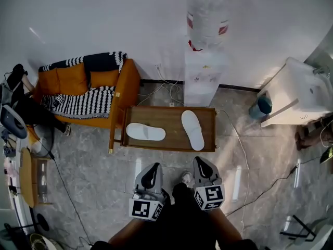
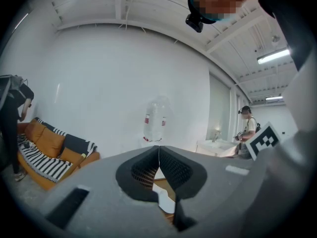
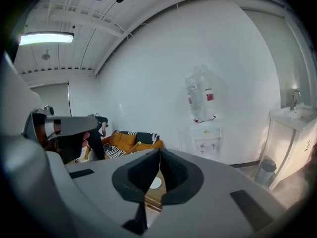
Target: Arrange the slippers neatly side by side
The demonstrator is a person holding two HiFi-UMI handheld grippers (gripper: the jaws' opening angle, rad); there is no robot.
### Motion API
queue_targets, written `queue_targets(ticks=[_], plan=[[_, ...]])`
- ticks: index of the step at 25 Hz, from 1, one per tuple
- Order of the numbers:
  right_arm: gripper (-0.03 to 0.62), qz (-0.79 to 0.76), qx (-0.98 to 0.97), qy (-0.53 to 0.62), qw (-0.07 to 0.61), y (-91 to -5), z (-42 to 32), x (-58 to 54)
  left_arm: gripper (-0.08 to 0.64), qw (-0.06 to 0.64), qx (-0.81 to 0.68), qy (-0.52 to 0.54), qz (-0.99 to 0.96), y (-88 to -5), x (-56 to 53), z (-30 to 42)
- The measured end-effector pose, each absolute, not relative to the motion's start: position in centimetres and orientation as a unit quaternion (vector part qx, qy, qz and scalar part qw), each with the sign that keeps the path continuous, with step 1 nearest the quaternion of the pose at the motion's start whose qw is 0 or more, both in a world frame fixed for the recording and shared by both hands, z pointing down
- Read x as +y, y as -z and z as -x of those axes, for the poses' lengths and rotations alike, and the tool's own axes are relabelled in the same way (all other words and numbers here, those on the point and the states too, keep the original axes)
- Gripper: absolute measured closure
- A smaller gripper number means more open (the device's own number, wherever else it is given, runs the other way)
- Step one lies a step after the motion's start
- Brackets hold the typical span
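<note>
Two white slippers lie apart on a low wooden table (image 1: 167, 112). The left slipper (image 1: 145, 132) lies crosswise, the right slipper (image 1: 192, 129) points roughly lengthwise and tilts a little. My left gripper (image 1: 152, 171) and right gripper (image 1: 201, 165) hover side by side in front of the table, short of its near edge, both shut with nothing in them. In the left gripper view the jaws (image 2: 159, 150) meet, and a bit of a white slipper (image 2: 166, 199) shows below them. The right gripper view shows touching jaws (image 3: 159, 153) and a sliver of slipper (image 3: 155, 183).
An orange sofa (image 1: 86, 90) with a striped blanket stands left of the table. A water dispenser (image 1: 206, 56) stands behind it against the wall. A white sink cabinet (image 1: 299, 90) and a bin (image 1: 261, 106) are at right. Cables run over the floor. A person (image 2: 246, 133) stands by the sink.
</note>
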State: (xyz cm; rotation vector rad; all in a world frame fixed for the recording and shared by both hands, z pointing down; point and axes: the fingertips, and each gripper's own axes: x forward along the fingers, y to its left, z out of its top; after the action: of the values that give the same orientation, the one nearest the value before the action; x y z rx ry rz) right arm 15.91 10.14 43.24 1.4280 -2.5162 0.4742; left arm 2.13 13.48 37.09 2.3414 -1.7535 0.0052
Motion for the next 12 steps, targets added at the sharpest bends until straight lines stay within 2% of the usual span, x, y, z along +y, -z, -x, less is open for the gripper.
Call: queue_targets(ticks=[12], plan=[[0.577, -0.508, -0.821, -0.206, 0.161, -51.1, -16.9, 0.2, 0.543, 0.110, -0.580, -0.015, -0.807, -39.4, 4.8, -2.1]])
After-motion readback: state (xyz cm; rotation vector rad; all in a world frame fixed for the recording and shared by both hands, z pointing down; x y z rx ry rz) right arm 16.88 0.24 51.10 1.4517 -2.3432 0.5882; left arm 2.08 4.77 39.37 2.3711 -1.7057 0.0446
